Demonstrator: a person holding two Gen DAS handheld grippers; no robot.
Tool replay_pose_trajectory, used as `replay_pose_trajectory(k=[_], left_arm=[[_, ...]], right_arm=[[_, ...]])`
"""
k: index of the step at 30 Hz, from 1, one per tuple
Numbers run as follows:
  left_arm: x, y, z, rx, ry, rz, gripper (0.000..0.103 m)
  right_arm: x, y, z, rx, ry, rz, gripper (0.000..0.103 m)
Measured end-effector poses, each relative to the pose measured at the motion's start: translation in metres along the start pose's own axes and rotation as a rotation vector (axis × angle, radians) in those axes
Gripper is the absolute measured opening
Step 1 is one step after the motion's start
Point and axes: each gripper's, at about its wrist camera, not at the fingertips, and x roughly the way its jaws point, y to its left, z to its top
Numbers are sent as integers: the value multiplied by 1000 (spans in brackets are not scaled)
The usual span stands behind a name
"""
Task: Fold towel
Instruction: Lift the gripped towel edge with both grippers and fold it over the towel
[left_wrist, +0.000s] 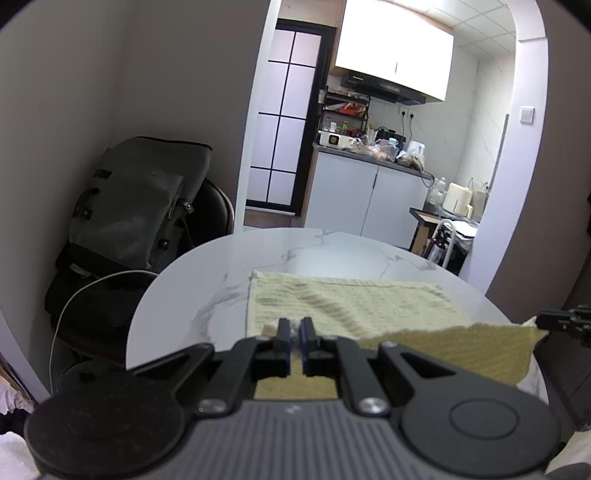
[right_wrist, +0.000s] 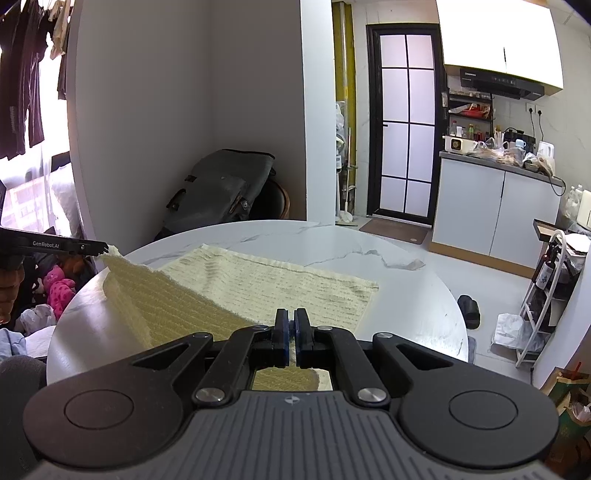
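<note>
Towel: the pale yellow towel (right_wrist: 266, 284) lies on the round marble table (right_wrist: 369, 243), its far half flat and its near edge lifted off the tabletop.
Left gripper: the left gripper (left_wrist: 294, 328) has its blue pads almost together, pinching the towel's near corner on its side; the right wrist view shows that corner raised above the table's left rim.
Right gripper: the right gripper (right_wrist: 291, 326) is likewise nearly closed on the other near corner, with cloth visible between and below its fingers.
Step in hand: judging by the raised edge, the near half is ready to be carried toward the towel's far edge.
Risk, slip: each pinch appears to hold only a small bite of cloth, so a quick pull could free a corner.
Risk, skew: the left corner sits higher than the right one; uneven travel would likely lay the fold crooked.
Risk, drag: pulling toward the table's near rim could slide the flat half along the smooth marble.
</note>
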Motion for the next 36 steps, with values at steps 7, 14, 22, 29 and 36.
replay_pose_trajectory(k=[7, 14, 22, 29, 36], left_arm=[[5, -2, 6, 7, -4, -1, 5], [10, -3, 9, -5, -8, 5, 5], [14, 2, 14, -13, -11, 5, 5], [17, 2, 27, -10, -32, 5, 5], [29, 1, 35, -12, -35, 19, 5]], right_arm=[[4, -3, 3, 1, -7, -3, 3], [9, -6, 9, -7, -12, 1, 3], [14, -10, 11, 1, -16, -6, 3], [18, -13, 22, -5, -42, -9, 3], [26, -21, 34, -19, -64, -7, 3]])
